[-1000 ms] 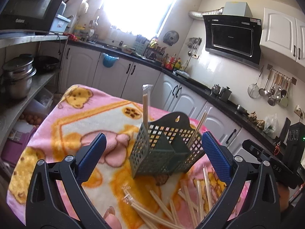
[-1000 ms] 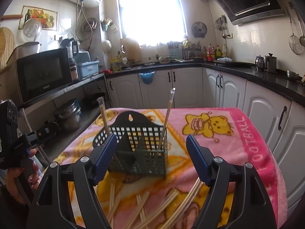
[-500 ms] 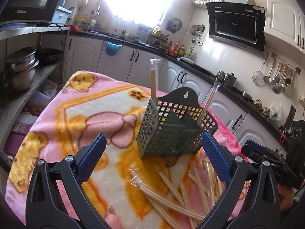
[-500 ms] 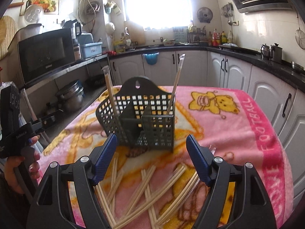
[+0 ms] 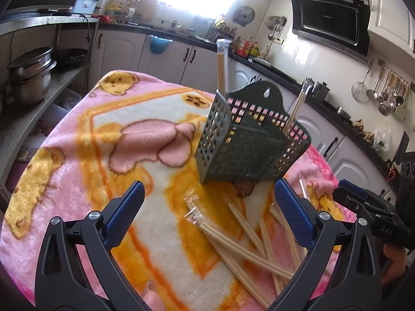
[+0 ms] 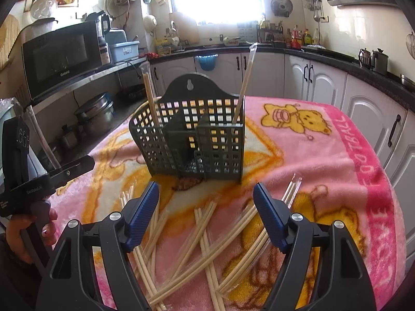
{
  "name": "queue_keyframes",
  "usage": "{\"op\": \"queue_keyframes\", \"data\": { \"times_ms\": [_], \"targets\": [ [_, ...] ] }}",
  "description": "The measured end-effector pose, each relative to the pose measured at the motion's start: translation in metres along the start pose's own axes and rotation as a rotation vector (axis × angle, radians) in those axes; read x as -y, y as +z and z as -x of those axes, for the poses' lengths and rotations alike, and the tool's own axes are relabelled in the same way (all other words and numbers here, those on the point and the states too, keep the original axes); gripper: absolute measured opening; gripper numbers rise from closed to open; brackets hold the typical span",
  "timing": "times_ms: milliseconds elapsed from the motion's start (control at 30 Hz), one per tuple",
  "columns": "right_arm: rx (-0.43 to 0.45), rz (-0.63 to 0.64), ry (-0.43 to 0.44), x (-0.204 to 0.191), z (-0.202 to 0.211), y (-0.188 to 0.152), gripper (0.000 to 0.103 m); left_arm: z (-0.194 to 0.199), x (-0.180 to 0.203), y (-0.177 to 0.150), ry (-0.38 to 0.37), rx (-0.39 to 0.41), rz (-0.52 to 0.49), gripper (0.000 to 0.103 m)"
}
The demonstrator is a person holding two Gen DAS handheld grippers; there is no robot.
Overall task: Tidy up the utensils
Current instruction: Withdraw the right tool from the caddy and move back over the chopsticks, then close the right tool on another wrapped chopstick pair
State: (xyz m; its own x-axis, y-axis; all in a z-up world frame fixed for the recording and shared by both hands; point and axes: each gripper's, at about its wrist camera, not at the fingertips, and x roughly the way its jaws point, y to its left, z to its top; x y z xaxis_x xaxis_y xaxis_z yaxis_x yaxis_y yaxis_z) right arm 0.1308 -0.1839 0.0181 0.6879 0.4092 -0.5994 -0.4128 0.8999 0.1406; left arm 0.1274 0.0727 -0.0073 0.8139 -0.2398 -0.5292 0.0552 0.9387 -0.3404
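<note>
Both claws gape wide with nothing between the pads: left gripper (image 5: pixel 207 212) and right gripper (image 6: pixel 206 207) each hang above the loose chopsticks (image 6: pixel 197 241), not touching them. The chopsticks lie scattered and crossed on the pink cartoon blanket (image 6: pixel 324 155) just in front of the dark green slotted utensil basket (image 6: pixel 192 142), some in clear plastic sleeves. The basket stands upright mid-table with one sleeved pair (image 6: pixel 150 96) leaning in its left compartment and another sleeved pair (image 6: pixel 246 83) in its right one, seen from the right wrist; a hand (image 6: pixel 23 235) holds the left gripper's handle at that view's left edge.
</note>
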Motion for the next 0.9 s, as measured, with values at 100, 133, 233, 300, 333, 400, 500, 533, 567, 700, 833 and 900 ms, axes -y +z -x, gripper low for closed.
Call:
{"op": "queue_keyframes", "data": {
  "times_ms": [100,133,233,300,333,400,500,533,567,700,833,900],
  "targets": [
    [-0.031,-0.004,-0.005,0.001,-0.006,-0.004,0.073,-0.005,-0.003,-0.005,-0.001,-0.032,0.016,0.092],
    [-0.04,-0.007,-0.007,0.002,-0.007,-0.006,0.073,-0.008,-0.004,-0.007,0.002,-0.045,0.022,0.092],
    [-0.07,-0.018,-0.013,0.005,-0.014,-0.01,0.073,-0.013,-0.005,-0.013,0.001,-0.071,0.03,0.092],
    [-0.091,-0.03,-0.013,0.008,-0.018,-0.012,0.072,-0.018,-0.005,-0.016,-0.007,-0.094,0.039,0.092],
    [-0.103,-0.04,-0.014,0.01,-0.021,-0.013,0.072,-0.02,-0.005,-0.018,-0.015,-0.106,0.045,0.092],
    [-0.12,-0.052,-0.015,0.013,-0.026,-0.014,0.071,-0.025,-0.004,-0.022,-0.024,-0.128,0.056,0.092],
    [-0.144,-0.067,-0.015,0.018,-0.034,-0.017,0.068,-0.032,-0.004,-0.026,-0.03,-0.159,0.075,0.092],
    [-0.155,-0.073,-0.015,0.02,-0.037,-0.017,0.066,-0.034,-0.005,-0.026,-0.034,-0.169,0.083,0.092],
    [-0.167,-0.081,-0.013,0.022,-0.041,-0.018,0.064,-0.038,-0.006,-0.027,-0.039,-0.18,0.092,0.092],
    [-0.205,-0.101,-0.015,0.03,-0.052,-0.018,0.056,-0.048,-0.01,-0.029,-0.061,-0.216,0.129,0.085],
    [-0.23,-0.12,-0.014,0.037,-0.062,-0.017,0.052,-0.061,-0.015,-0.03,-0.084,-0.258,0.177,0.064],
    [-0.239,-0.123,-0.013,0.04,-0.066,-0.016,0.051,-0.064,-0.016,-0.029,-0.082,-0.263,0.187,0.06]
  ]
}}
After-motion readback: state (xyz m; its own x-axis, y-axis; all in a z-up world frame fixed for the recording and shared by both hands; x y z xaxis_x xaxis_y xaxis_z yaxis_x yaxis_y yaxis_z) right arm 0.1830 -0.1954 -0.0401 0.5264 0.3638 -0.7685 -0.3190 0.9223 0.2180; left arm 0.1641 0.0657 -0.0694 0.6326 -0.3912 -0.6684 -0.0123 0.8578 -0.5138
